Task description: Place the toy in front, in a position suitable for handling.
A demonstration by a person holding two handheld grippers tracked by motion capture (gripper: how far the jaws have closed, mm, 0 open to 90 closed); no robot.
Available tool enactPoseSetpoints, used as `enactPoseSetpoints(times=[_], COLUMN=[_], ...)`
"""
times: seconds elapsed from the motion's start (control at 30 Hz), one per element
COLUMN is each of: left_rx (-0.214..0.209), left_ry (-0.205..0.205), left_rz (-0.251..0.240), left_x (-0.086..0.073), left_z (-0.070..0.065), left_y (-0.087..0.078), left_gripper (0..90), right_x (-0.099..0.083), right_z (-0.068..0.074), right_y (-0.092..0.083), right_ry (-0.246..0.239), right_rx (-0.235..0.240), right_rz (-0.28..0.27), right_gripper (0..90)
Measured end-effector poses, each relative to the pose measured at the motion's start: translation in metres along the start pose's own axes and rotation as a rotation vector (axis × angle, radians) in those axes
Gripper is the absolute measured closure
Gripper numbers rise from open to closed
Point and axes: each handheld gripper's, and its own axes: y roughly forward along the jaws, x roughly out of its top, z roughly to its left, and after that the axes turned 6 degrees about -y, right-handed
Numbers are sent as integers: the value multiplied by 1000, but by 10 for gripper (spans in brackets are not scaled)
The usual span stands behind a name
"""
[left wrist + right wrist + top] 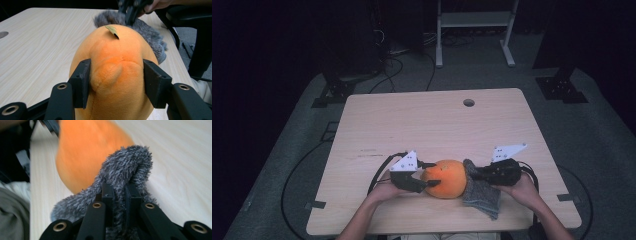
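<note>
Orange plush toy (pixel 445 179) — fuzzy cloth (pixel 481 192) seemingly grey-blue; pale wood-grain table (pixel 422 120).

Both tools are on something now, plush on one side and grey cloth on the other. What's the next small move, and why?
Probably draw the right tool and its grey fuzzy cloth across the orange plush. The left tool pinches the plush from both sides, and the right is shut on a cloth fold that already rests against it.

The orange plush toy (pixel 112 67) looks soft and velvety, the grey cloth (pixel 125 167) shaggy, the table (pixel 412 125) smooth pale wood.
</note>
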Motion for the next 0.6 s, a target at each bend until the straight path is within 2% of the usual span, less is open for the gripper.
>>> enactPoseSetpoints(times=[0.07,0.2,0.3,0.37,0.53,0.6], left_rx=[-4,-11,-14,-14,-14,-19], left_ry=[-7,-1,6,16,53,52], left_rz=[-2,-1,-3,-5,6,5], left_x=[-3,-6,-6,-5,-3,-4], left_z=[2,2,2,0,-5,-5], left_y=[-3,-4,-4,-1,1,0], left_gripper=[447,446,446,447,449,448], right_x=[4,-2,-9,-10,4,8], right_z=[-2,-7,-9,-8,-8,-7], right_y=[0,9,7,4,-2,2], right_ry=[16,44,50,47,25,11], right_rx=[26,56,52,49,91,90], right_rz=[-54,-31,11,11,-90,-97], right_gripper=[804,804,804,803,801,802])
